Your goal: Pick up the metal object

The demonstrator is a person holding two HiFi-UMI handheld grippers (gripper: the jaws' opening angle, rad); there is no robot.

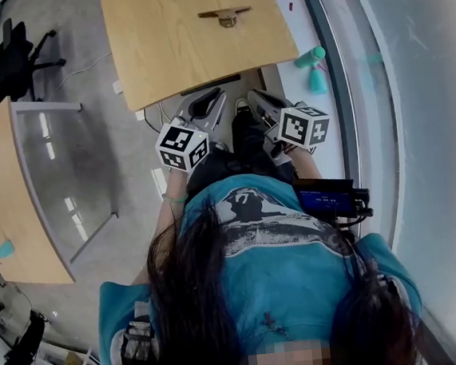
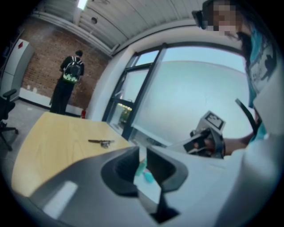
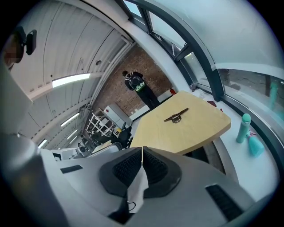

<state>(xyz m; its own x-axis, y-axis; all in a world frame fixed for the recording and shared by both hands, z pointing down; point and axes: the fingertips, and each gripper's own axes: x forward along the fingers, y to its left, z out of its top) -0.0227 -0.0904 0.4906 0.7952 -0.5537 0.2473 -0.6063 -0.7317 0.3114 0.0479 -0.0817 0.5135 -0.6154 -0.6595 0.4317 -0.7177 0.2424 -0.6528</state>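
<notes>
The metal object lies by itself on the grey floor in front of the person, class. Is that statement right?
No. The metal object lies by itself on the wooden table in front of the person, not on the floor. The head view shows it.

Place: an open-plan office, possibly in a converted industrial building.
Furniture: a pale wooden table [image 1: 198,36], a second desk [image 1: 5,199] and a black swivel chair [image 1: 16,52] on a grey floor [image 1: 80,23].
Walls: a bare brick wall [image 2: 40,53] at the far end, with a long curved window [image 2: 186,88] down one side.
Ceiling: strip lights [image 3: 70,80] overhead.
Storage: white shelving [image 3: 95,124], its contents too small to tell.
People: a person with a backpack [image 2: 69,82] stands by the brick.
</notes>
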